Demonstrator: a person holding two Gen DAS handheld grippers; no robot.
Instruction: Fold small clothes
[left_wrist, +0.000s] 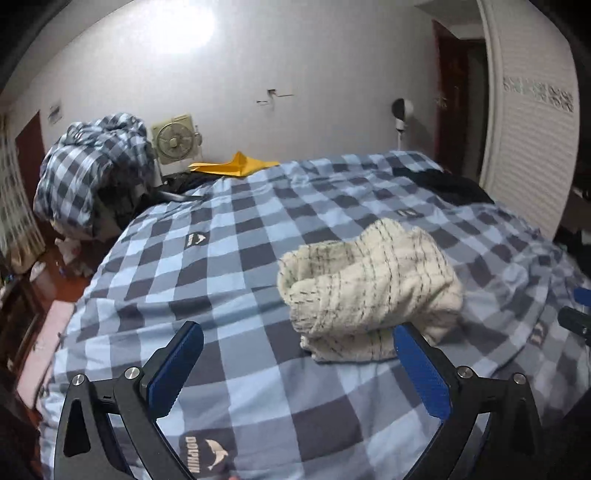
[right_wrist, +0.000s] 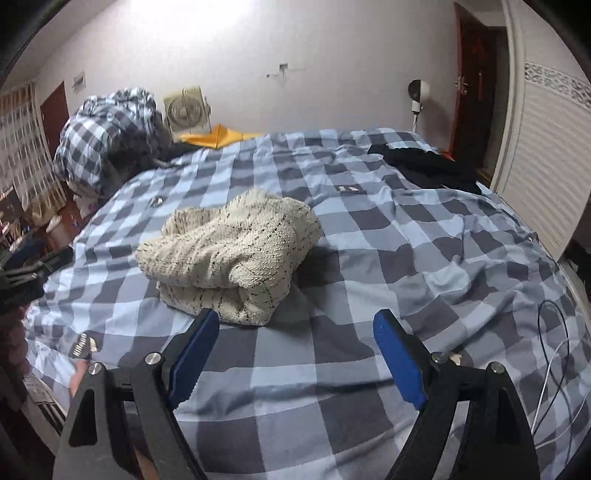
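Note:
A cream knitted garment with thin dark lines (left_wrist: 369, 288) lies in a folded bundle on the blue checked bed cover (left_wrist: 229, 258). In the left wrist view it sits just beyond my right finger. My left gripper (left_wrist: 295, 332) is open and empty, held above the cover. The garment also shows in the right wrist view (right_wrist: 229, 254), ahead and left of centre. My right gripper (right_wrist: 295, 321) is open and empty, its left finger (right_wrist: 195, 354) close to the bundle's near edge without touching it. The left gripper (right_wrist: 29, 273) shows at that view's left edge.
A heap of checked bedding (left_wrist: 96, 170) rises at the bed's far left, with a box fan (left_wrist: 173, 138) and a yellow item (left_wrist: 236, 164) behind. Dark clothing (right_wrist: 428, 166) lies at the far right. A white louvred wardrobe (right_wrist: 550, 155) stands right. Cables (right_wrist: 554, 362) lie on the cover's right edge.

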